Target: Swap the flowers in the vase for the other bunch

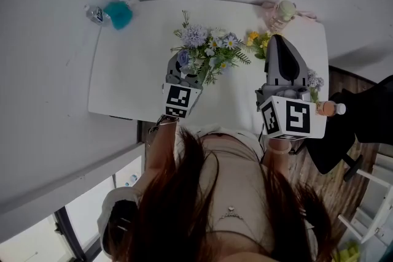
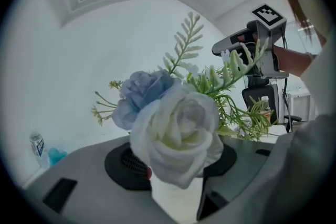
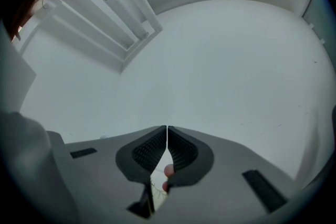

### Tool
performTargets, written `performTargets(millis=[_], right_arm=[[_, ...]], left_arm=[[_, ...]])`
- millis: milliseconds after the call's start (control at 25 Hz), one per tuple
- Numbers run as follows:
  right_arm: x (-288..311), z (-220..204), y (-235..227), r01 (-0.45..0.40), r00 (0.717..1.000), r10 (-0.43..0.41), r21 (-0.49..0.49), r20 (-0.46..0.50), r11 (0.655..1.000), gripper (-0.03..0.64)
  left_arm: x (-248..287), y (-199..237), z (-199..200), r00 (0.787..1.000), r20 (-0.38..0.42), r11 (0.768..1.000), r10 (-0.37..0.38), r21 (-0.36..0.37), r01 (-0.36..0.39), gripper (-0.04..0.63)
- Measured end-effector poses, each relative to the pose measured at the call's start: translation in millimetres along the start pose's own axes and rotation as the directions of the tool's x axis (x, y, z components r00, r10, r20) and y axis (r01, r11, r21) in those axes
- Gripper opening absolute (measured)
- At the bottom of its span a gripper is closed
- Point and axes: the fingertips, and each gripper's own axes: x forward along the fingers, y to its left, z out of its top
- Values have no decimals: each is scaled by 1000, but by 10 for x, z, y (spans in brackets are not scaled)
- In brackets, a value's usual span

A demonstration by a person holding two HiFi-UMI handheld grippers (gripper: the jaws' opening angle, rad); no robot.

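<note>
A bunch of blue and white flowers with green sprigs [image 1: 206,49] stands up over the middle of the white table [image 1: 123,77]; what holds its stems is hidden. My left gripper [image 1: 182,70] reaches into its near side. In the left gripper view the jaws [image 2: 176,165] stand wide apart with a white rose [image 2: 178,134] between them and a pale blue rose [image 2: 142,93] behind; no press of the pads shows. Yellow flowers [image 1: 256,40] and purple ones [image 1: 315,81] lie at the right. My right gripper [image 1: 277,41] hovers over them, shut [image 3: 167,134], with nothing between its pads.
A pale pinkish vessel [image 1: 284,11] stands at the table's far right corner. A water bottle and a teal object [image 1: 113,13] are at the far left corner. A small bottle with an orange drink [image 1: 330,108] and a black chair [image 1: 344,132] are to the right.
</note>
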Motion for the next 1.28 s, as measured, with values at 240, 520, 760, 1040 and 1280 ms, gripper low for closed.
performTargets(millis=[240, 520, 760, 1040, 1280], right_arm=[[39, -16, -52, 1, 1000, -1, 4, -1, 1000, 28], [40, -34, -17, -12, 1000, 12, 9, -1, 1000, 28], [38, -25, -30, -12, 1000, 12, 14, 2, 1000, 28], [19, -37, -39, -9, 1000, 9, 17, 5, 1000, 28], [4, -22, -71, -2, 1000, 2, 20, 12, 1000, 26]], left_arm=[[-108, 101, 73, 995, 52, 996, 85, -18, -84, 63], [-154, 64, 178, 992, 90, 997, 83, 0, -83, 34], [-234, 77, 351, 986, 146, 996, 86, 2, -88, 27], [-335, 27, 669, 972, 221, 997, 75, 15, -80, 23], [-441, 51, 921, 954, 289, 997, 83, -25, -79, 22]])
